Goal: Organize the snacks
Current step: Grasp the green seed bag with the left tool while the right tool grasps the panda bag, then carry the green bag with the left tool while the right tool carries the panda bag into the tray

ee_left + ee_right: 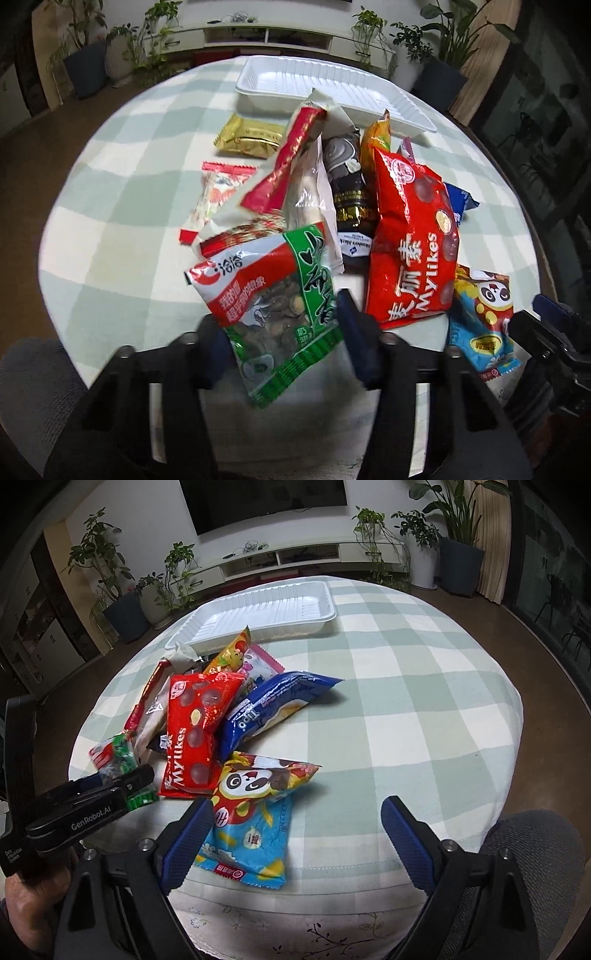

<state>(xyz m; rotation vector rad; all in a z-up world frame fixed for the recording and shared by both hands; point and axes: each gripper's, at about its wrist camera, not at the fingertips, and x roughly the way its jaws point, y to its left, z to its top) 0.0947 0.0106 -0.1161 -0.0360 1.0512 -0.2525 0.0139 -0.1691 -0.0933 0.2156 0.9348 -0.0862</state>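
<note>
Snacks lie heaped on my checked table (406, 709), with the white tray (332, 79) empty at the far side. My left hand-held gripper (284, 325) has the green-and-red seed packet (266, 306) between its fingers, lifted at the near edge of the pile; motion blur keeps me from seeing how firmly the pads press. The red Mylikes bag (410, 240) crowds it on the right, leaning over a dark packet (345, 184) that is mostly buried. My right hand-held gripper (295, 834) stands wide, astride the panda packet (255, 805) without touching it. A blue Tipo bag (273, 701) lies beyond. Gold (249, 140) and red-edged (221, 184) packets sit apart on the left.
</note>
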